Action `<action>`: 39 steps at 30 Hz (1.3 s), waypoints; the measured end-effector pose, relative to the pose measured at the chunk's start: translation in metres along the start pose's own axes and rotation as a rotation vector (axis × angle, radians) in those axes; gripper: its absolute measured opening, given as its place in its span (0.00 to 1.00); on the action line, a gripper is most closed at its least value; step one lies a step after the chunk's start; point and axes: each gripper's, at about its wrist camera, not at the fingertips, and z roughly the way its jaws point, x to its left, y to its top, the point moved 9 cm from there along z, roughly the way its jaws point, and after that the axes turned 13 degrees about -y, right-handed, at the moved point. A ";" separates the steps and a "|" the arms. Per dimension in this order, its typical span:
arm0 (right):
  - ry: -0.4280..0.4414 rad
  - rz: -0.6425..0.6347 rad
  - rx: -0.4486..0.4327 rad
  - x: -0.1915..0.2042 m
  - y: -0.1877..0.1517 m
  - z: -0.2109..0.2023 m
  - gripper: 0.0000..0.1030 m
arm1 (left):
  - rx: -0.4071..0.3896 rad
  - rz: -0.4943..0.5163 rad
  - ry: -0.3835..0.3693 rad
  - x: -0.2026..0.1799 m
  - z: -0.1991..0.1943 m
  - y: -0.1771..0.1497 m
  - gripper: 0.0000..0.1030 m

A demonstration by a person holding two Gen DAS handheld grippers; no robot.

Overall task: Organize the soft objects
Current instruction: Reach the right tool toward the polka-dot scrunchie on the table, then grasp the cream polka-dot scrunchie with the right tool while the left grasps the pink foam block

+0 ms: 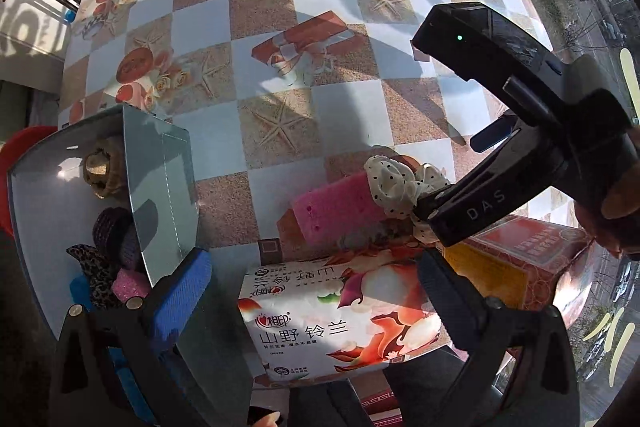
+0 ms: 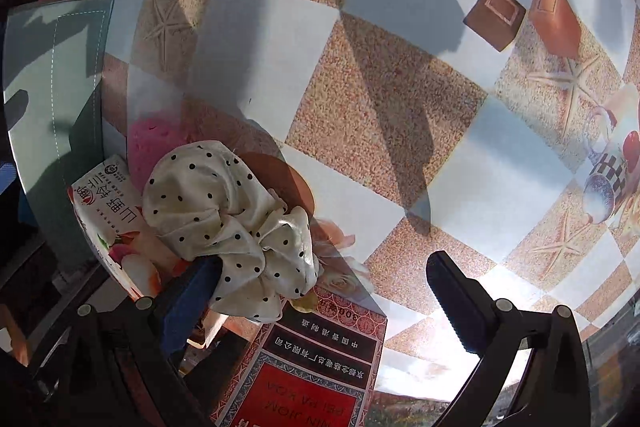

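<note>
Resting on top of the clutter near the table's front edge, the polka-dot scrunchie (image 2: 224,223) lay partly over a pink sponge (image 1: 340,211) and a white tissue pack (image 1: 332,315) printed with red flowers. In the right wrist view the right tool (image 2: 320,291) stood wide open, its blue-padded finger (image 2: 192,295) touching the scrunchie's lower edge while the other finger hung well apart over bare tablecloth; nothing was clamped between them. The left wrist view showed that same tool coming in from the right, a hand (image 1: 616,203) wrapped around its black body, its tip against the cream fabric.

The left tool (image 1: 316,279) was also spread wide and held nothing, with the tissue pack lying between its fingers. One blue pad (image 1: 188,291) sat just beside the near wall of a grey fabric bin (image 1: 160,163).

Inside the bin lay several soft pieces: a tan knitted item (image 1: 104,171), a dark purple roll (image 1: 116,231), a leopard-print piece (image 1: 96,275) and a small pink sponge (image 1: 130,285). A red printed box (image 2: 316,367) sat beside the tissue pack, close under the scrunchie. The checked tablecloth (image 1: 280,27), patterned with starfish and gift boxes, covered the table.
</note>
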 end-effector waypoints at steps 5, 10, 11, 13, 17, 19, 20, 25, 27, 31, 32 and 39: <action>-0.049 0.011 -0.032 -0.017 0.000 -0.001 1.00 | 0.051 -0.049 0.010 -0.001 0.029 0.009 1.00; -0.048 0.084 -0.052 -0.048 -0.009 0.000 1.00 | 0.110 -0.093 0.035 0.000 0.056 0.013 1.00; -0.074 0.114 -0.062 -0.060 -0.012 0.001 1.00 | 0.117 -0.099 0.043 0.001 0.059 0.013 1.00; -0.127 0.185 -0.070 -0.086 -0.021 0.005 1.00 | 0.126 -0.118 0.058 0.005 0.064 0.014 1.00; -0.196 0.352 -0.084 -0.141 -0.050 0.011 1.00 | 0.144 -0.177 0.065 0.015 0.072 0.012 1.00; -0.089 0.435 -0.139 -0.150 -0.061 0.003 1.00 | 0.152 -0.195 0.063 0.017 0.075 0.012 1.00; -0.014 0.456 -0.172 -0.149 -0.064 -0.003 1.00 | 0.159 -0.204 0.062 0.019 0.078 0.012 1.00; 0.104 0.328 -0.254 -0.107 -0.050 -0.029 1.00 | 0.189 -0.259 0.056 0.024 0.095 0.002 1.00; 0.092 0.254 -0.253 -0.089 -0.037 -0.029 1.00 | 0.196 -0.272 0.059 0.026 0.099 0.000 1.00; 0.043 0.148 -0.213 -0.063 -0.027 -0.011 1.00 | 0.223 -0.283 0.082 0.034 0.107 -0.006 1.00; 0.005 0.127 -0.207 -0.058 -0.026 -0.008 1.00 | 0.229 -0.294 0.089 0.039 0.110 -0.006 1.00; -0.201 0.209 -0.217 -0.086 -0.046 0.007 1.00 | 0.219 -0.304 0.085 0.052 0.115 -0.011 1.00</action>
